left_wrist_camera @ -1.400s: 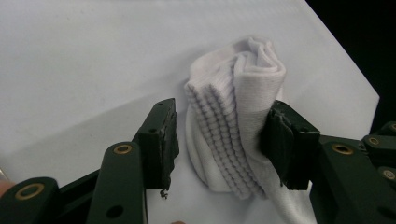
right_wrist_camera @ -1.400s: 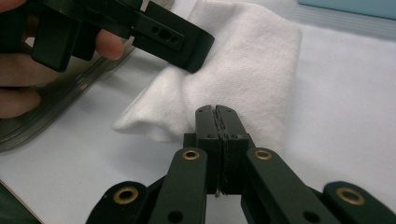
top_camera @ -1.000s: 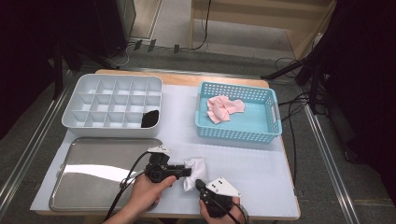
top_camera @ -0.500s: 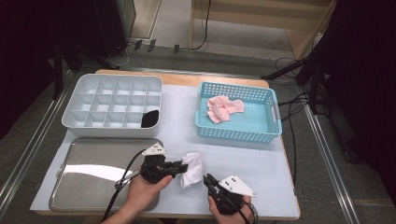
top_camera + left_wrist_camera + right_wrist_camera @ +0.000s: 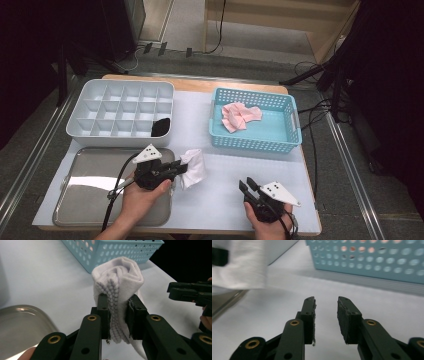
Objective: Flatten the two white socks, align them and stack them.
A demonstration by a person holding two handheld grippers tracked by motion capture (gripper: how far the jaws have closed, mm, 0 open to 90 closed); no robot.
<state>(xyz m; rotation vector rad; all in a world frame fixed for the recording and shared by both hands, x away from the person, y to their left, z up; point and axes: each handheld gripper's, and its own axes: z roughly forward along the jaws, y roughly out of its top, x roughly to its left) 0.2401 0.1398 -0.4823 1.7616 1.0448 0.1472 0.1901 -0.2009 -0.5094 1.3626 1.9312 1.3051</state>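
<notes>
Gripping a rolled white sock (image 5: 117, 282) between its jaws, the left gripper (image 5: 177, 168) holds it just beyond the metal tray's (image 5: 90, 200) right edge. Right of the tray, the right gripper (image 5: 246, 186) has just been opening, nothing between its jaws. Farther off stands the blue basket (image 5: 255, 142).

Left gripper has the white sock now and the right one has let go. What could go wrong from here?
The left gripper pinches only a narrow fold of the rolled white sock, so the roll may loosen or slip out. The right gripper, jaws just opening and empty, sits close by and could snag the sock.
</notes>
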